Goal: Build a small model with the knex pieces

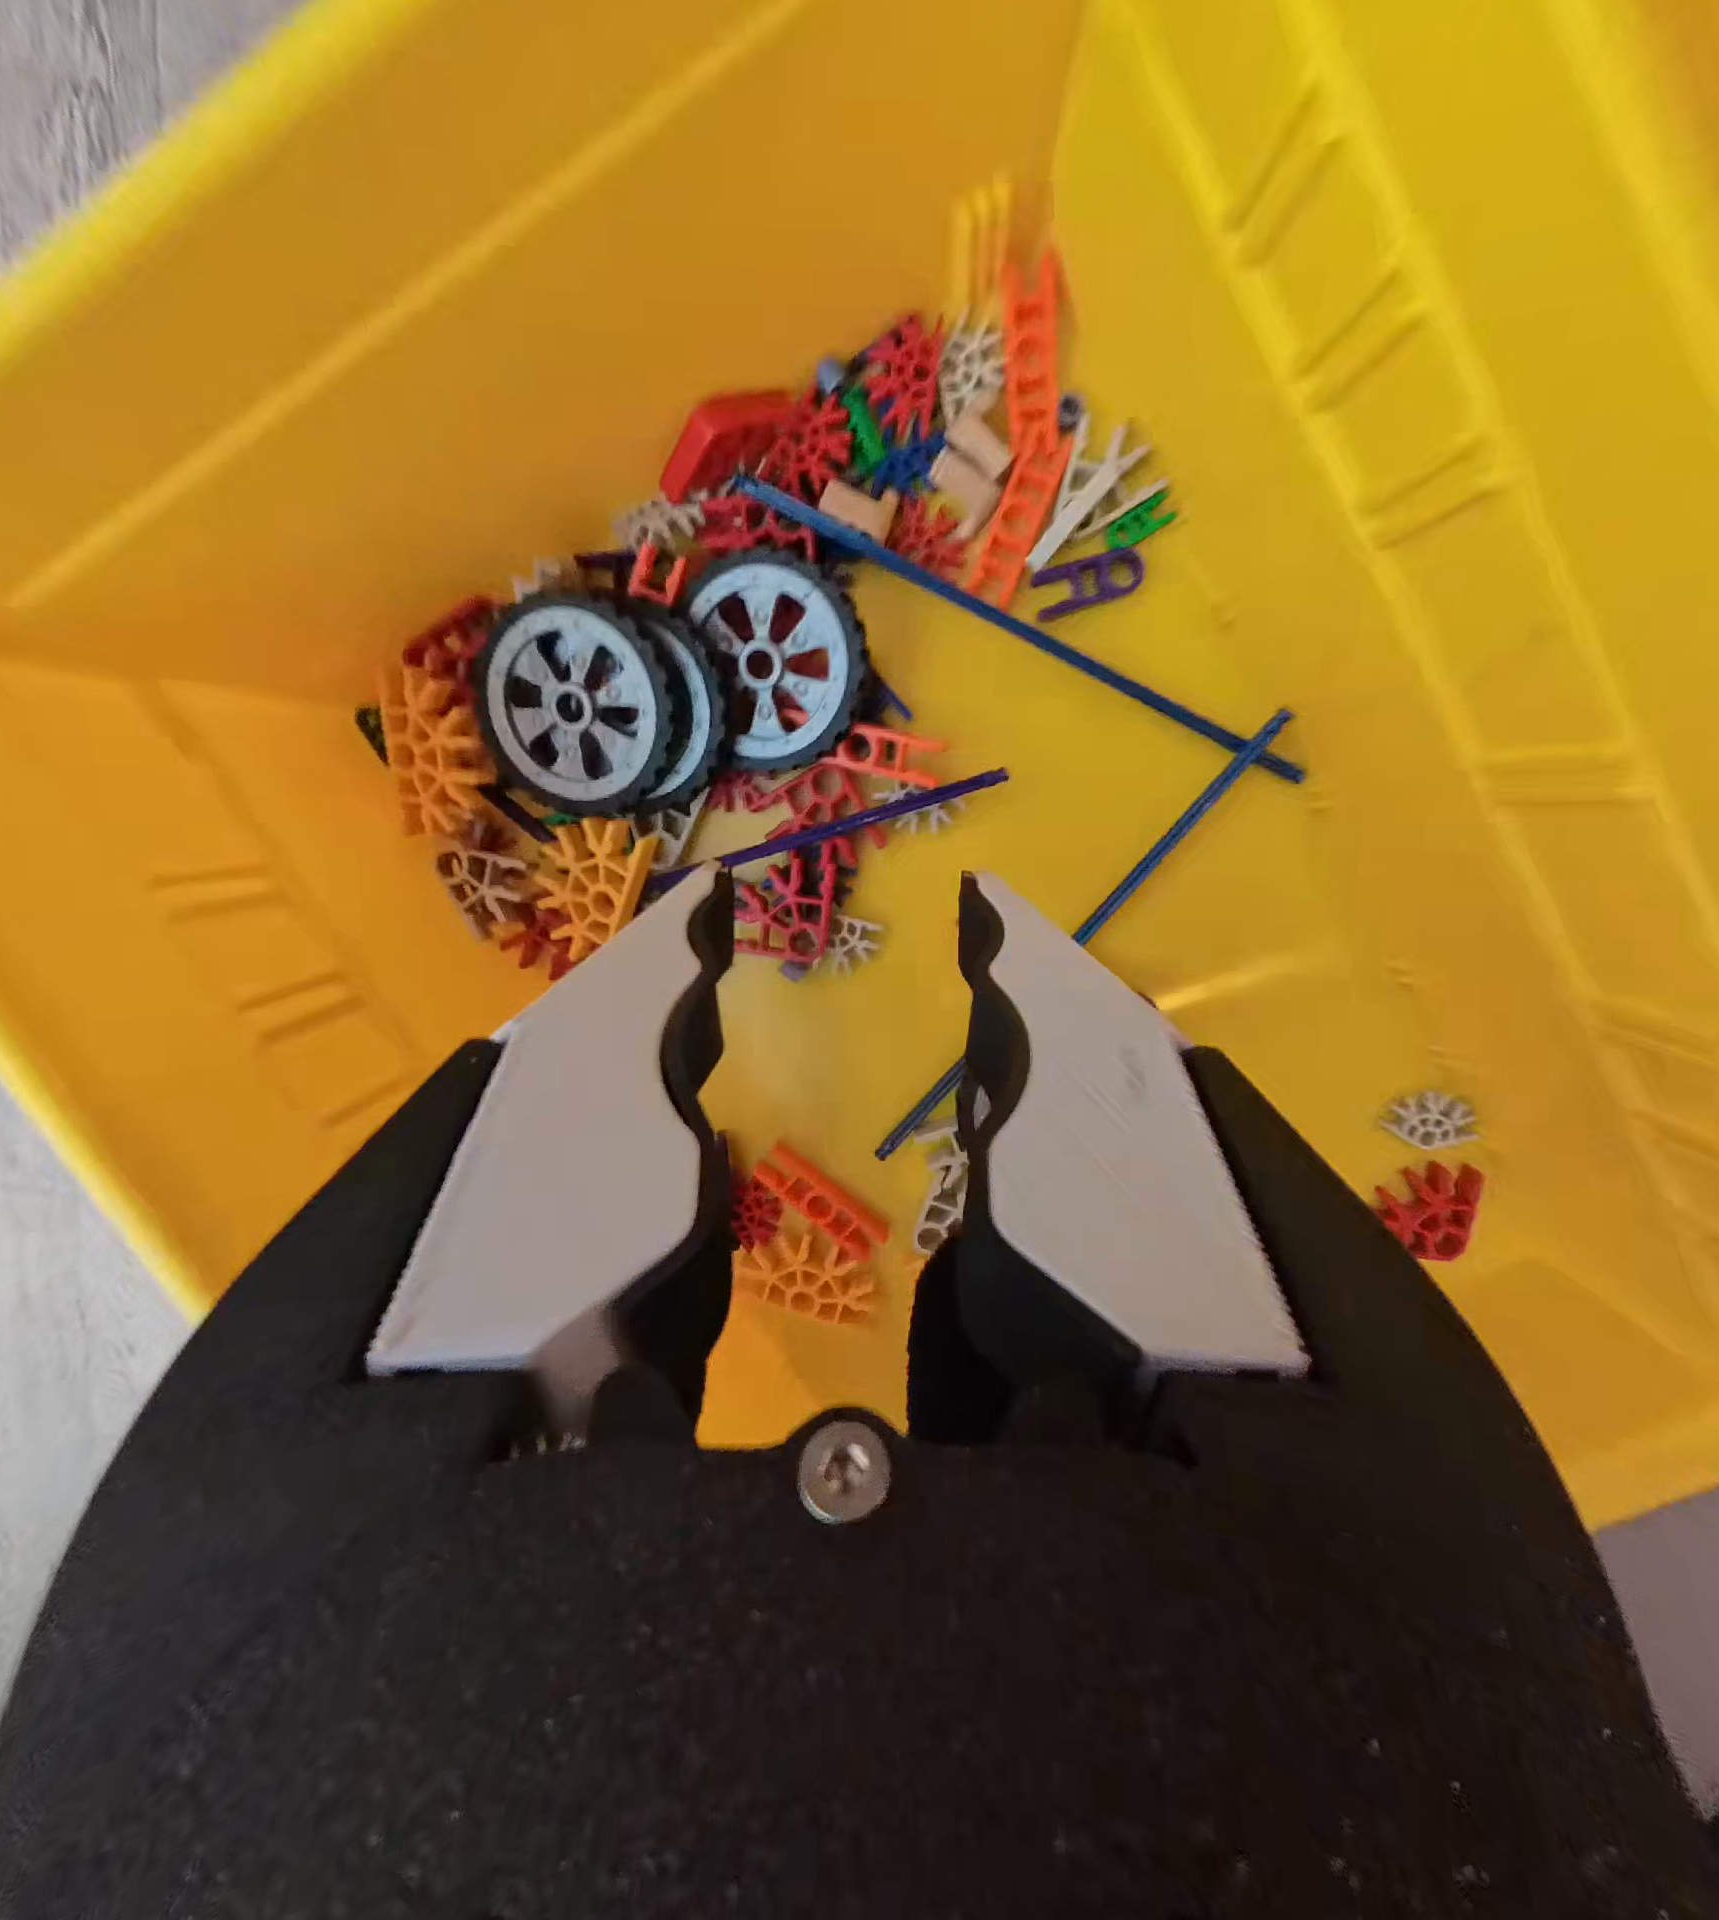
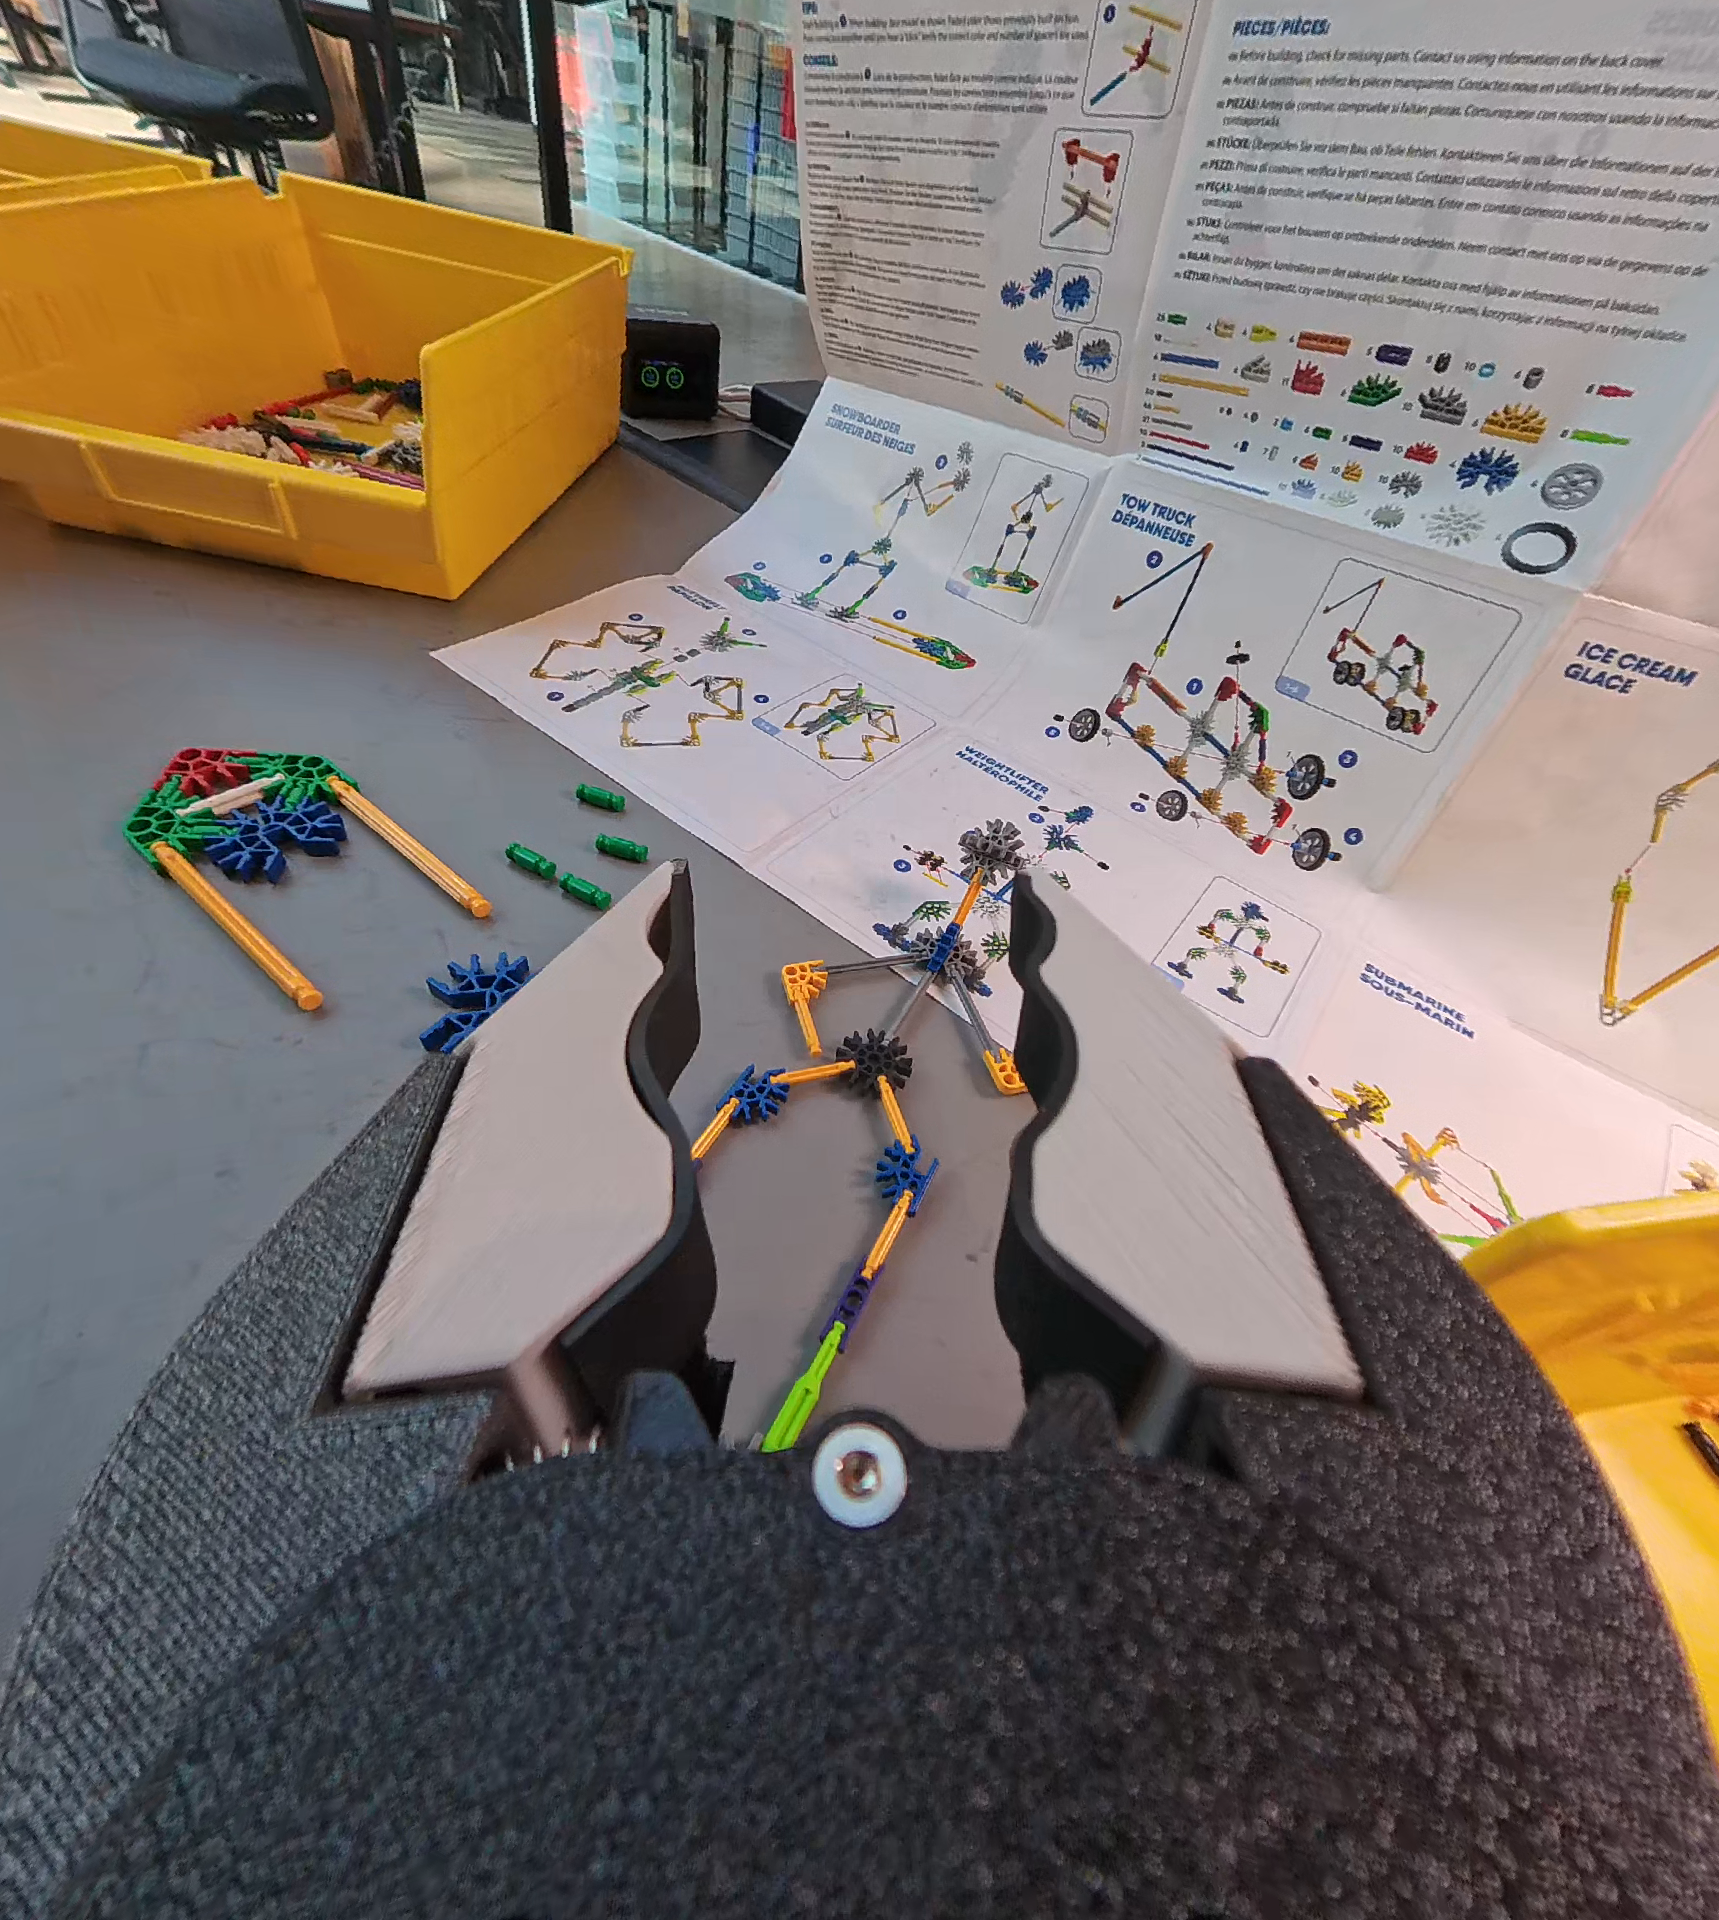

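My left gripper (image 1: 842,883) is open and empty, hanging inside a yellow bin (image 1: 315,416). Below it lies a pile of small plastic building pieces: two grey wheels with black tyres (image 1: 574,709), red connectors (image 1: 803,831), orange connectors (image 1: 439,748) and long thin blue rods (image 1: 1042,644). My right gripper (image 2: 850,883) is open and empty above the grey table (image 2: 107,1143). Between its fingers, on the table, lies a built figure of yellow rods, blue connectors and a black hub (image 2: 873,1060). Its green end (image 2: 803,1392) reaches under the gripper base.
A green, red and blue build with two yellow rods (image 2: 242,821), several short green pieces (image 2: 574,852) and a blue connector (image 2: 476,992) lie left on the table. A large instruction sheet (image 2: 1250,582) stands behind. Yellow bins sit at back left (image 2: 335,488) and right (image 2: 1665,1330). Some 65 cm of space lies between my two pairs of fingers.
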`<action>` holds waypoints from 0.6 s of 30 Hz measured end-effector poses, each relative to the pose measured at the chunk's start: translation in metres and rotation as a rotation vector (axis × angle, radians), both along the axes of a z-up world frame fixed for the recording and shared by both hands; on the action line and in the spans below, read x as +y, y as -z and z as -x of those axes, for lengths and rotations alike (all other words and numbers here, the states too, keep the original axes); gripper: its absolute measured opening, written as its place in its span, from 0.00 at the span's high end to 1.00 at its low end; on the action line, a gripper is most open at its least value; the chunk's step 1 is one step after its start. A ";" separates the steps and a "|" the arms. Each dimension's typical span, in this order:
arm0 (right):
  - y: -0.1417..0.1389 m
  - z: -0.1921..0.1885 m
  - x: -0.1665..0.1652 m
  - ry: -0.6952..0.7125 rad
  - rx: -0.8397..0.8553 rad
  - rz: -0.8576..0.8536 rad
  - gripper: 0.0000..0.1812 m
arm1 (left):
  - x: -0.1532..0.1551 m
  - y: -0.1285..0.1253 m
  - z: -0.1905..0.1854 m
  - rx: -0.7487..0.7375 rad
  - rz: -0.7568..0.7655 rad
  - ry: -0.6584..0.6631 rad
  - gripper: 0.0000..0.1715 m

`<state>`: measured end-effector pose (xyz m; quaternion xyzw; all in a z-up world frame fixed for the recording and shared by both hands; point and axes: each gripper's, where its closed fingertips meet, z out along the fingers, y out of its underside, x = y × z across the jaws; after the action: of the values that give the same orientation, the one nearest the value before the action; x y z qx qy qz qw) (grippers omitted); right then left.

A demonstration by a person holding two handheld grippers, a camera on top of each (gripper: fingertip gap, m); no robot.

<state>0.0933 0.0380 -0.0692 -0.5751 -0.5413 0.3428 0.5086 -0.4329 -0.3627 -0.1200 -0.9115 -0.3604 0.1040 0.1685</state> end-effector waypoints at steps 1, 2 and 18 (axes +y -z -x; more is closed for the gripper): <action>0.001 0.000 0.001 0.001 -0.004 0.002 0.67 | -0.007 0.012 0.002 -0.027 0.003 -0.031 0.75; 0.003 0.000 0.001 0.002 -0.008 0.004 0.67 | -0.012 0.021 0.003 -0.046 0.005 -0.055 0.74; 0.002 -0.001 0.002 0.005 -0.009 -0.002 0.67 | -0.025 0.039 0.006 -0.093 0.138 -0.030 0.86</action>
<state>0.0941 0.0401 -0.0716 -0.5776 -0.5422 0.3385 0.5077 -0.4390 -0.3873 -0.1588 -0.9193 -0.3735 0.0888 0.0866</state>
